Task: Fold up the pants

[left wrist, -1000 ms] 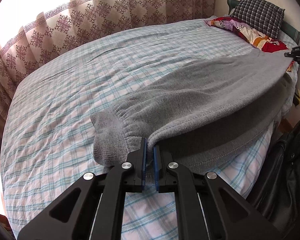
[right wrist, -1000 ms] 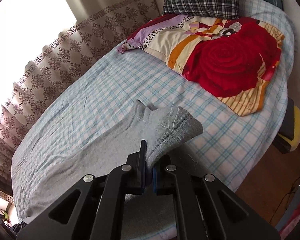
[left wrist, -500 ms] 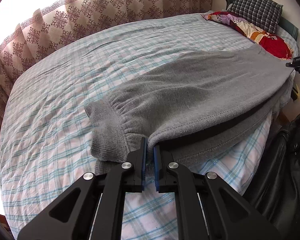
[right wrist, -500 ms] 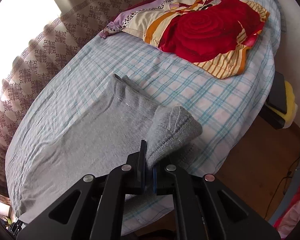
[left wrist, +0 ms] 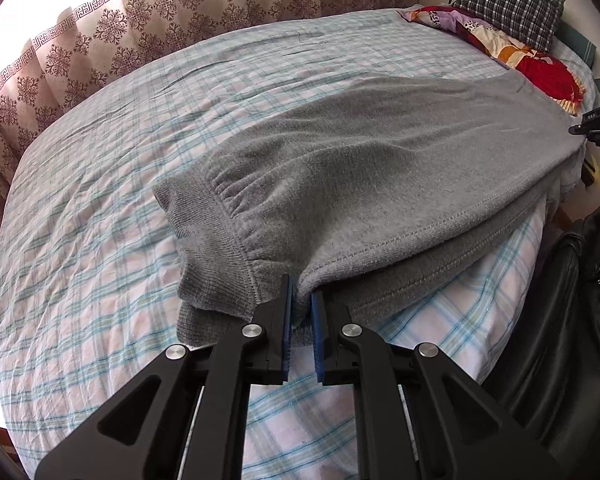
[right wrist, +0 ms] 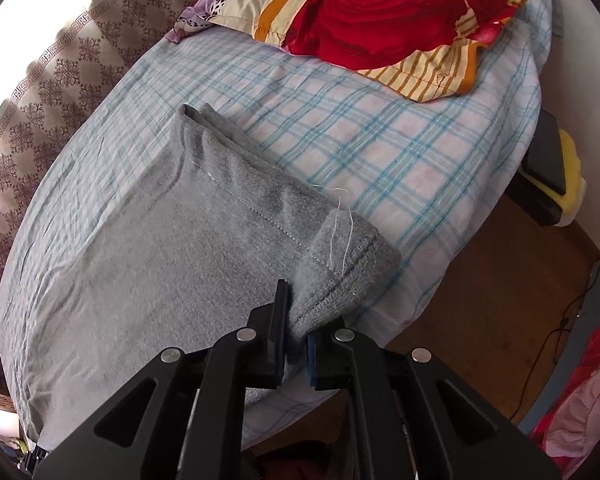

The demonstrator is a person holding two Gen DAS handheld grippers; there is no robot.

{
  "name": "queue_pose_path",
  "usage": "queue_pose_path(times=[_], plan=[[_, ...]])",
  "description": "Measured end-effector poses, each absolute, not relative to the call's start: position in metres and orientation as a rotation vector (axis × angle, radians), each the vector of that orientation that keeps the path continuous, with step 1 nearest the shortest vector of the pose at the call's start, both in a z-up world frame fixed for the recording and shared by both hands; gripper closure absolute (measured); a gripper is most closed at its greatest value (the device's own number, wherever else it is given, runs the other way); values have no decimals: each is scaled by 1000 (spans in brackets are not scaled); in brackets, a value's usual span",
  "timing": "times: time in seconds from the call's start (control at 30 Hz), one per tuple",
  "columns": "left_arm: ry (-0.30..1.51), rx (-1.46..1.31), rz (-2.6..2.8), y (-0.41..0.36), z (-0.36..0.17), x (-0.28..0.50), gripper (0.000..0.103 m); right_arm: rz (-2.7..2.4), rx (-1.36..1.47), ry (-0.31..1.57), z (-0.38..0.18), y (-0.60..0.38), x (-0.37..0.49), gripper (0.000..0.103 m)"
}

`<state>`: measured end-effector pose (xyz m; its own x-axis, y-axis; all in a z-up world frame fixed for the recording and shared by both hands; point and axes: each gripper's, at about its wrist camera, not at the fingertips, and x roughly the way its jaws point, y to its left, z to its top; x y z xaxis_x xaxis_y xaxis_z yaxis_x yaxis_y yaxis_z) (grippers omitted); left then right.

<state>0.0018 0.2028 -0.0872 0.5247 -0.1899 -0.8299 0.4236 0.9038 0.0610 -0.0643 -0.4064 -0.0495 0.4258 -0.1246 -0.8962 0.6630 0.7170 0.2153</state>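
The pants [left wrist: 360, 184], grey fleece ones, are laid lengthwise along the near edge of the bed [left wrist: 100, 240], already doubled over so one leg is stacked on the other. The ribbed cuff [left wrist: 208, 256] end is pinched by the left gripper [left wrist: 300, 312], whose jaws are nearly together with a thin fold of fabric clamped between the blue pads. At the other end, toward the head of the bed, the waistband [right wrist: 340, 272] corner is clamped the same way in the right gripper [right wrist: 298, 320], jaws pressed tight on the knit edge.

Both ends are presumably held like this so the cloth is kept taut and flat along the edge, with the layers lined up before the next fold gets made. The far long side is draped flat on the checked sheet, while the near side is lifted slightly at the seam. Whether both layers are caught at the cuff can't really be told from the left wrist view, since the lower layer is hidden under the top one. The rose-print quilt [right wrist: 380, 20] and checked pillow [left wrist: 508, 0] are kept well apart from it, at the head.
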Motion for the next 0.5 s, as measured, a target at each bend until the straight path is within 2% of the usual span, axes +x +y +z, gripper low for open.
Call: queue_pose_path(times=[0.3,0.4,0.5], plan=[[867,281,-382,200,-51,-6,93,-558,611,961,-32,-412,-71,98],[896,343,-389,195,-59,-10,93,-557,601,979,-37,-413,-70,98],[953,348,-379,196,-77,-10,88,-558,602,989,-40,-413,-70,98]])
